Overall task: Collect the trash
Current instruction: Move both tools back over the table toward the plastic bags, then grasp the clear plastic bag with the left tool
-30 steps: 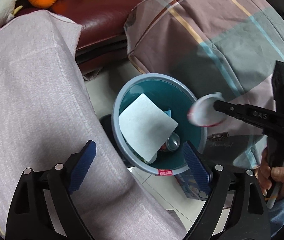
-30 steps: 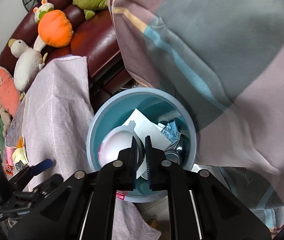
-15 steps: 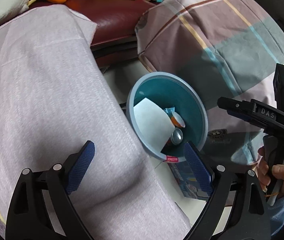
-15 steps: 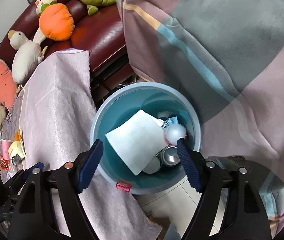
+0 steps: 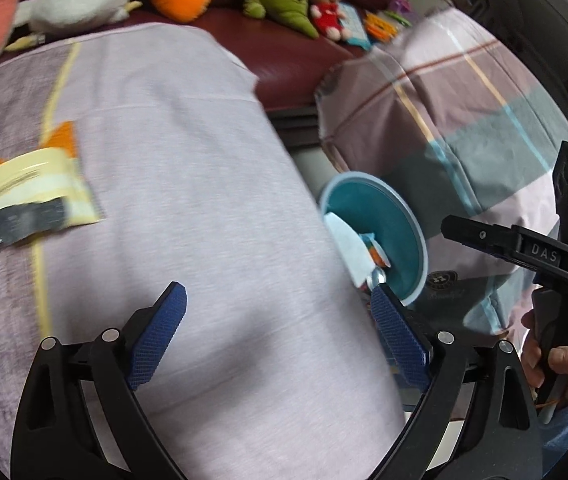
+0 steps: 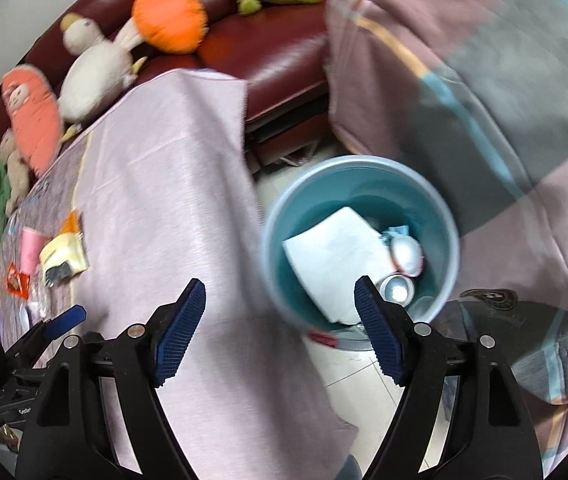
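Note:
A blue trash bin stands on the floor between the cloth-covered table and a blanket; it also shows in the left wrist view. Inside lie a white paper sheet, a white round cup and a can. My right gripper is open and empty, above the table edge beside the bin. My left gripper is open and empty over the table. A yellow wrapper lies on the table at the left; it also shows in the right wrist view, next to a pink cup.
The table wears a pale lilac cloth. A dark red sofa with several plush toys stands behind. A striped blanket hangs at the right of the bin. More small wrappers lie at the table's far left.
The right gripper opened and dropped the white cup into the bin. Both grippers have swung left, away from the bin and over the table; the yellow wrapper has come into view.

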Demonstrator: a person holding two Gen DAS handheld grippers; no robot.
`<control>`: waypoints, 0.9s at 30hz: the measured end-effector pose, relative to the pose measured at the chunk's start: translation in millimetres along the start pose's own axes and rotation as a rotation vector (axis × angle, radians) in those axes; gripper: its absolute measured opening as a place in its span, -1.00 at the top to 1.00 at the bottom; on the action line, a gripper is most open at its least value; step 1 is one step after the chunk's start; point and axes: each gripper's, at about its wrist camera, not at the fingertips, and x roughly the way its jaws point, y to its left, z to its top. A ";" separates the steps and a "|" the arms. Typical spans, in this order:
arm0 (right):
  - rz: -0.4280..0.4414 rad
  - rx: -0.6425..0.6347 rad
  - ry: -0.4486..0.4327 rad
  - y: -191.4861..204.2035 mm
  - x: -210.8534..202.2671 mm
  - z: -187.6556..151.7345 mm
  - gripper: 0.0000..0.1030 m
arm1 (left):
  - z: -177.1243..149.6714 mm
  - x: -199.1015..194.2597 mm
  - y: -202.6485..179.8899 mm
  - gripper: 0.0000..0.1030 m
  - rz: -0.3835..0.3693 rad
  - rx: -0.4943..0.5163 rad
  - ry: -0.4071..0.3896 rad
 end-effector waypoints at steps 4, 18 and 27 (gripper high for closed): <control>0.010 -0.058 0.004 38.1 -1.4 -3.4 -0.42 | -6.3 -22.0 29.7 -0.82 0.021 -0.041 -0.033; 0.019 -0.289 0.029 182.1 4.6 -11.8 -0.49 | -26.9 -101.3 158.3 -0.83 0.133 -0.192 -0.145; 0.019 -0.381 0.055 243.0 19.7 -12.4 -0.49 | -32.0 -117.3 220.9 -0.83 0.224 -0.228 -0.141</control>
